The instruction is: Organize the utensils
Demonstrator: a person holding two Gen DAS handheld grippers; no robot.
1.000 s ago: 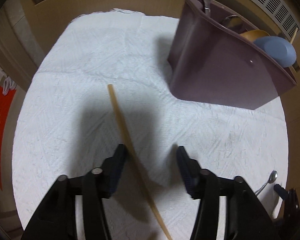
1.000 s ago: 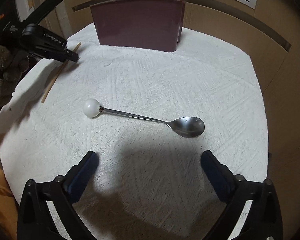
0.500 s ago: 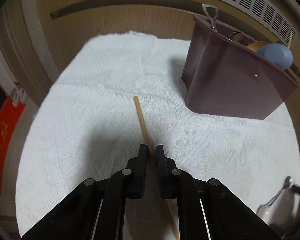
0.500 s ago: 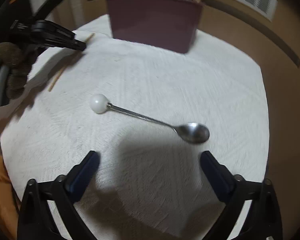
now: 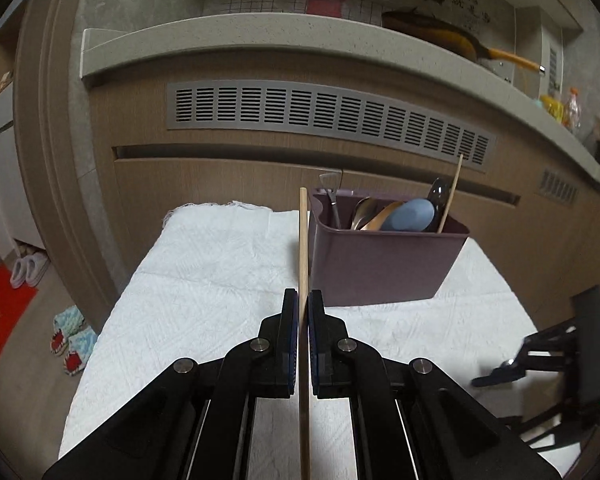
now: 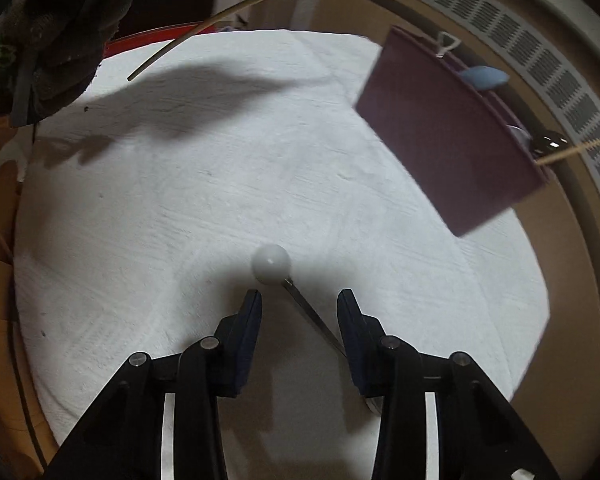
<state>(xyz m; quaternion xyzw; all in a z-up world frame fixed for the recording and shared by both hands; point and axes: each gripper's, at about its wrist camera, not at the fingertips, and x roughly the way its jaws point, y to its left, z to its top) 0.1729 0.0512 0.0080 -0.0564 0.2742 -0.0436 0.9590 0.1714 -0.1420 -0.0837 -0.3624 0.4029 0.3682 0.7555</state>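
Chopstick (image 5: 303, 248) pinched tight in the left gripper (image 5: 304, 308), up off the white cloth (image 5: 220, 264).
Right gripper (image 6: 299, 305) fingers are closing around the spoon (image 6: 271, 269) handle lying between them, not touching yet.

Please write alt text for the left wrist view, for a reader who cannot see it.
The left tongs are shut on a wooden chopstick that points at a purple utensil holder, which stands on a white cloth and holds spoons and another chopstick. The right tongs show at the right edge.
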